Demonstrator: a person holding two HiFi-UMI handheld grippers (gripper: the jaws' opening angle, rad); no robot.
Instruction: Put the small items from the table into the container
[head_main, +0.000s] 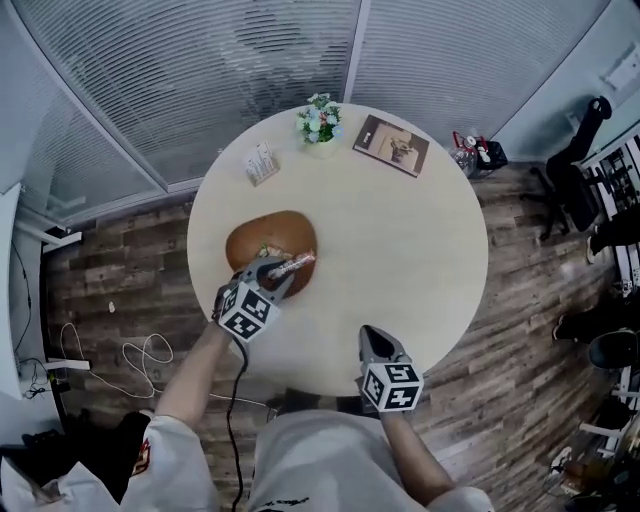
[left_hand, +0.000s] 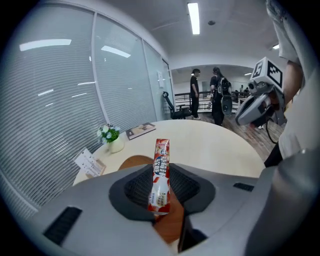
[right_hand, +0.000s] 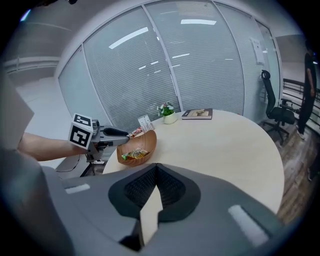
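Fingers (left_hand: 131, 189) of the left gripper (head_main: 285, 270) are clamped on a red-and-white snack packet (left_hand: 160, 172), gripped near its lower end so that most of its length stands clear beyond the tips. In the head view the packet sits at centre left of the frame, directly above the right edge of the wooden bowl (head_main: 262, 230). It is judged to be held this way so that it will fall inside the bowl when let go. The bowl already holds a few wrapped items (right_hand: 131, 155).

The right gripper (head_main: 369, 334) is at lower centre of the head view, over bare tabletop and well apart from the bowl. Its jaws are drawn together with nothing between them. It looks parked out of the left arm's path.

Surface: a round, pale table (head_main: 420, 250), smooth and level. Along its far edge, at upper centre, stand a small potted plant (head_main: 320, 120), a booklet (head_main: 391, 145) and a card holder (head_main: 262, 163). None of these is judged part of the task.

Room: a curved glass wall with blinds (head_main: 200, 70) fills the top of the frame. Wood-plank flooring (head_main: 520, 330) surrounds the table, and an office chair (head_main: 570, 170) stands at upper right.
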